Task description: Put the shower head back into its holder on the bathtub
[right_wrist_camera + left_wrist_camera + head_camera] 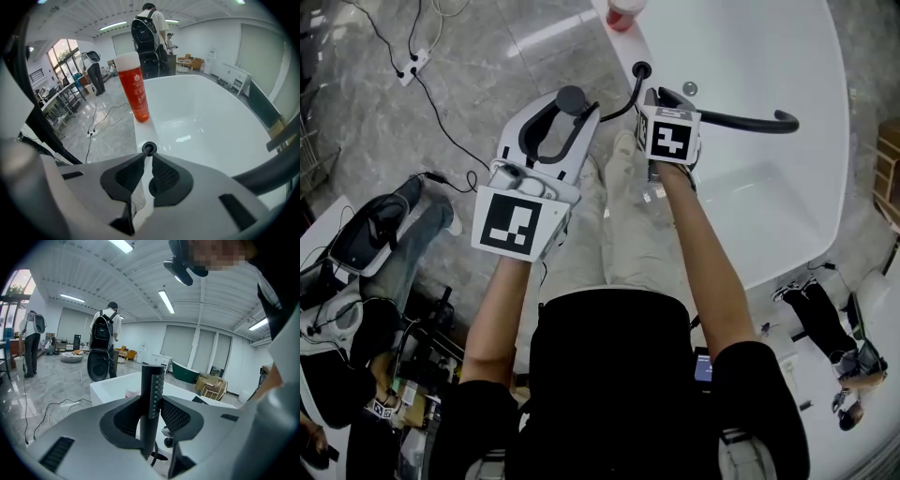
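The black shower head (570, 98) stands upright between the jaws of my left gripper (569, 111), which is shut on its handle (152, 399). Its black hose (623, 105) curves away to the round holder hole (641, 68) on the white bathtub rim (623, 47). My right gripper (658, 94) points steeply down at that hole (148, 149). Its jaws (147, 161) stand close together with a narrow gap showing white. The hose leaves the hole and slips under the left jaw, and nothing is pressed between the pads.
A red bottle (134, 89) stands on the rim beyond the hole. A black curved faucet (741, 120) arches over the tub to the right of my right gripper. Cables and a power strip (412, 66) lie on the floor at left. People (150, 37) stand in the background.
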`<state>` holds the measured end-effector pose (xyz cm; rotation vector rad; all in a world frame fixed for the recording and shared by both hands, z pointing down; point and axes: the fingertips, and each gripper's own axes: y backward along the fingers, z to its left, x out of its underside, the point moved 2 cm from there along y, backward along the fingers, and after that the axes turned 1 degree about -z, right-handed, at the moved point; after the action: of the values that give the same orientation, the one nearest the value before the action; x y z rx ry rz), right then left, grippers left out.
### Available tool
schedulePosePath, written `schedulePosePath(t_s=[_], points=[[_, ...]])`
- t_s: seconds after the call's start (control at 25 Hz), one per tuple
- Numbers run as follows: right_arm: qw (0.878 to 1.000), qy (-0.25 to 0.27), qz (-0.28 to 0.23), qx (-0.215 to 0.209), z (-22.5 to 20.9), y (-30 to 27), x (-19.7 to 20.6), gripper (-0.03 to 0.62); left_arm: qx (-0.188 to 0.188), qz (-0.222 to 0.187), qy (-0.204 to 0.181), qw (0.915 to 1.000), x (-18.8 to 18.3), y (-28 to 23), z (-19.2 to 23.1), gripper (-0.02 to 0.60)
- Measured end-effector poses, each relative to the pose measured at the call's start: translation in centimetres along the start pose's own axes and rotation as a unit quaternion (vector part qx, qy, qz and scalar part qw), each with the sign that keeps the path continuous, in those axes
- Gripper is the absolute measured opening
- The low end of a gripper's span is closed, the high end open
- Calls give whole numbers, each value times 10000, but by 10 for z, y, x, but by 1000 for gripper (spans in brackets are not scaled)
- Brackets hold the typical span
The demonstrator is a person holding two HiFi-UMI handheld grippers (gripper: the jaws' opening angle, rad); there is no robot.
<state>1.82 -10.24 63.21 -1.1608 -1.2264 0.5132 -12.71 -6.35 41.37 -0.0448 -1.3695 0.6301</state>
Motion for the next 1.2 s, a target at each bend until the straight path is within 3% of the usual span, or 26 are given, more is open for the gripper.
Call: schedulePosePath(t_s=[0.32, 0.48, 0.92, 1.2], points=[[9984, 295, -479, -104, -13, 65, -35, 37, 156, -190, -326, 9992, -50, 3, -25, 143], [9962, 399, -772, -98, -23, 99, -55, 28, 242, -89, -486, 9985, -69, 10, -41, 143], [9837, 605, -1681, -208, -40, 198, -103, 21, 442, -652, -861, 9932, -134, 21, -74, 143], [9754, 602, -2099, -311, -50, 264, -111, 21, 546, -987, -1052, 9880, -181, 40, -118, 143]])
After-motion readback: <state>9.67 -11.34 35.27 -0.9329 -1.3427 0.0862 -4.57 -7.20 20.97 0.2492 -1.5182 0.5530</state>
